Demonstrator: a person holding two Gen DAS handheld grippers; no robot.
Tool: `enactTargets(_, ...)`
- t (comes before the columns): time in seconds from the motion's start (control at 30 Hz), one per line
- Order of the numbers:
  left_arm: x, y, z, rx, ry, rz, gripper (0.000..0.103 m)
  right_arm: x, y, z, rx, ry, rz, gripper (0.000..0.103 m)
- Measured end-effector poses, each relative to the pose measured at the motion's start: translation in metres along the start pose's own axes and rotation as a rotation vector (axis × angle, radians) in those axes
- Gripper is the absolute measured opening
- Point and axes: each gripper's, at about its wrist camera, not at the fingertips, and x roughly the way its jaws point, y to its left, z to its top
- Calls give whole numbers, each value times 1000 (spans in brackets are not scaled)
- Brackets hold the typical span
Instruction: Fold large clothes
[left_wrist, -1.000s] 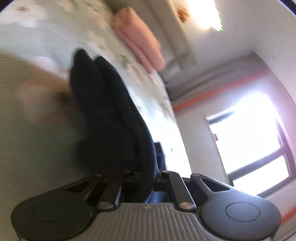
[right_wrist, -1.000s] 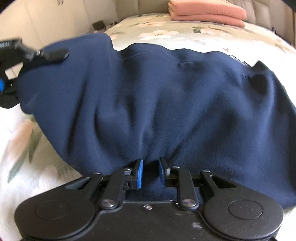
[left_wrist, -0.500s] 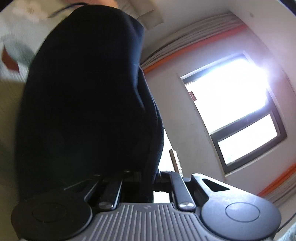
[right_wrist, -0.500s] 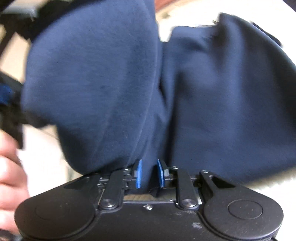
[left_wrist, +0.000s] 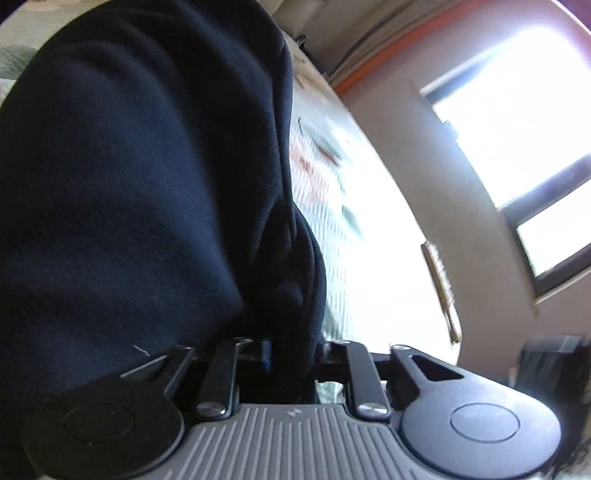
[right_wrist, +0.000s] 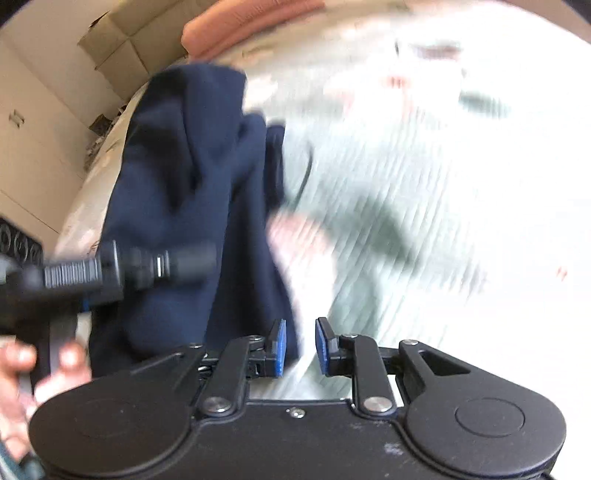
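Now left gripper (left_wrist: 291, 350) pinches bunched navy garment (left_wrist: 140, 177) – cloth hangs over floral bedspread (left_wrist: 325, 192). Right gripper (right_wrist: 298, 347) fingers spread, holding nothing – garment just left of them.

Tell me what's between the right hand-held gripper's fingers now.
Mostly bare bedspread, in the right wrist view. The right hand-held gripper stands open; the navy garment's edge hangs by its left pad.

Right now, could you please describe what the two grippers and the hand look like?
The left gripper has black linkage arms, round black caps and a ribbed grey body. The right gripper has blue pads on black linkages and an all-black body with silver screws. A bare hand, no sleeve visible, shows lower left.
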Motion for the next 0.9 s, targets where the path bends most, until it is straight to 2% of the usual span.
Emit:
enactTargets(0.03,3,-5,-2,13,9,1,37,-4,1,11,-39,-26,-18,25)
enactTargets(0.1,8,-18,-2,19,19,6,42,-9,8,33,-120,-79,-31,25)
enactTargets(0.2,-9,-28,1,-42,-5,-36,42,-11,26,65,-256,-154,6,25)
enactTargets(0.27,-35,-36,-2,-78,-82,-94,42,-6,38,77,-344,-191,36,25)
enactTargets(0.33,-59,-42,-1,-59,-143,-29,42,5,52,89,-424,-214,53,25)
enactTargets(0.43,-82,-35,2,-17,-196,146,40,22,77,114,-513,-237,121,25)
enactTargets(0.5,-77,-20,3,-33,-160,183,36,29,99,126,-599,-260,161,25)
enactTargets(0.53,-73,-8,2,-55,-114,164,27,33,109,131,-624,-268,183,25)
enactTargets(0.57,-80,11,-2,-61,-82,133,22,40,120,138,-647,-265,204,25)
enactTargets(0.63,-71,25,0,-75,-52,80,16,61,136,149,-683,-226,231,25)
enactTargets(0.67,-75,44,3,-87,-37,69,13,75,139,153,-703,-201,218,23)
enactTargets(0.73,-58,50,4,-75,-11,94,5,114,145,158,-735,-137,127,20)
enactTargets(0.8,-40,48,14,-45,7,120,3,154,138,162,-741,-106,-63,21)
enactTargets(0.83,-36,47,14,-32,11,128,3,172,129,164,-734,-100,-118,20)
enactTargets(0.87,-32,46,15,-23,14,130,3,184,120,166,-706,-86,-139,19)
enactTargets(0.9,-30,44,17,-18,17,132,3,189,111,170,-658,-79,-116,18)
